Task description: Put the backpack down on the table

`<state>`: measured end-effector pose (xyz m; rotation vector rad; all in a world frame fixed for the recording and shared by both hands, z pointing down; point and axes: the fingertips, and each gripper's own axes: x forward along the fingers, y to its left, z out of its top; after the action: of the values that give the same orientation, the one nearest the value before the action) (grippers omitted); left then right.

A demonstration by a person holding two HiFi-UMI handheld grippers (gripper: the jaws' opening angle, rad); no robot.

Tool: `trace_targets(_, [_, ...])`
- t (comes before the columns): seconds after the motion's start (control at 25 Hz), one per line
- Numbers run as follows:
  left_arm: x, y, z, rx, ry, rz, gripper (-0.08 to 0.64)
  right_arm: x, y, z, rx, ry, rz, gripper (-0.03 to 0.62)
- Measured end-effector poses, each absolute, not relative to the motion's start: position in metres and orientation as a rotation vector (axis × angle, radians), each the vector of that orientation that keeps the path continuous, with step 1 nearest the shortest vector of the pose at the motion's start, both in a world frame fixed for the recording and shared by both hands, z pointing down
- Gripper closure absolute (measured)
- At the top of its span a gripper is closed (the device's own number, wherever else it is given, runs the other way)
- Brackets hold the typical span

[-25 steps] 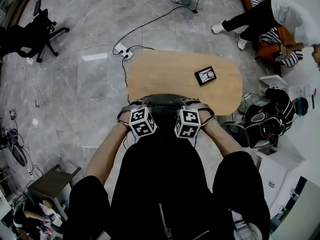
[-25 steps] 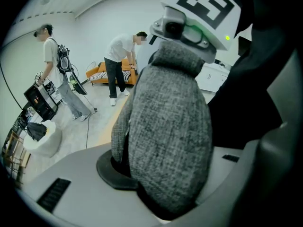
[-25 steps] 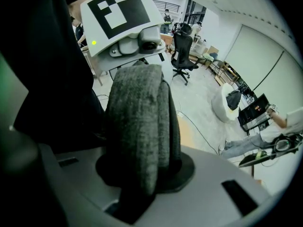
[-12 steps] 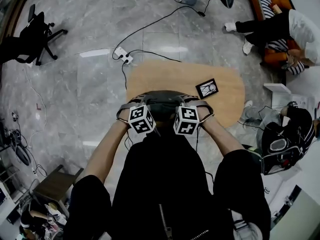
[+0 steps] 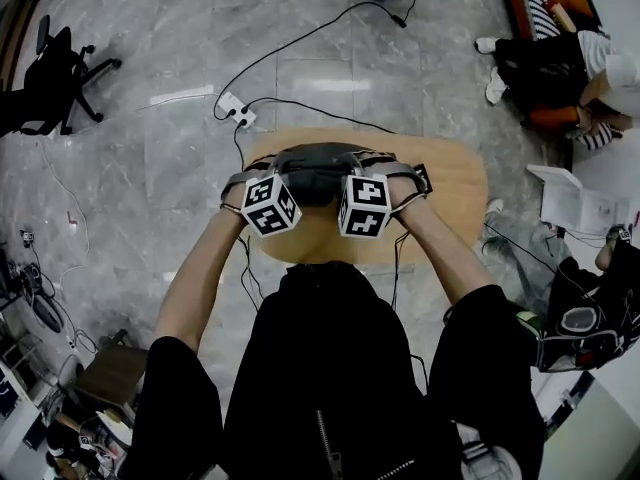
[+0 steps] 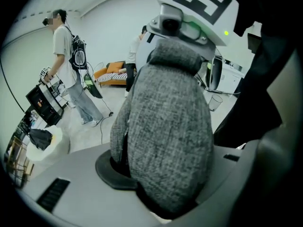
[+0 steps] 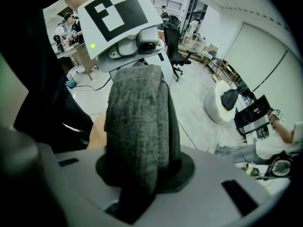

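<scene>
A dark grey backpack (image 5: pixel 318 166) hangs over the middle of the oval wooden table (image 5: pixel 455 198); whether its base touches the top I cannot tell. My left gripper (image 5: pixel 258 190) is shut on the bag's left grey woven shoulder strap (image 6: pixel 165 126). Its jaws have just eased open slightly, with the strap still filling the gap. My right gripper (image 5: pixel 374 190) is shut on the right strap (image 7: pixel 139 126). Each gripper view shows the other gripper's marker cube just behind the strap. The bag's lower part is hidden behind the cubes.
A small black framed item (image 5: pixel 424 175) lies on the table beside my right hand. On the floor beyond are a power strip (image 5: pixel 232 115) with cables and an office chair (image 5: pixel 45 68). People sit at the far right (image 5: pixel 560 58). A stool (image 5: pixel 108 373) stands near left.
Both grippers and the backpack have moved forward together, from the table's near edge to over its middle. The black item is now partly hidden by my right hand.
</scene>
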<state>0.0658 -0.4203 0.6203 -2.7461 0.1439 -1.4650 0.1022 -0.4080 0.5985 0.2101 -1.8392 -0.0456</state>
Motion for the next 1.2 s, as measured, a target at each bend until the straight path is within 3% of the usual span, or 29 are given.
trace_targets(0.4, [0.073, -0.5, 0.637, -2.7, 0.238, -1.327, 0.356, 0.105, -0.477, 0.61, 0.322, -1.771, -0.095, 0.495])
trace_targets(0.8, [0.046, -0.45, 0.651, -2.707, 0.188, -1.333, 0.346, 0.078, -0.433, 0.614, 0.196, -1.74, -0.144, 0.479])
trace_targets(1.2, [0.026, -0.419, 0.668, -2.639, 0.179, -1.348, 0.327, 0.094, -0.381, 0.568, 0.126, -1.858, -0.017, 0.376])
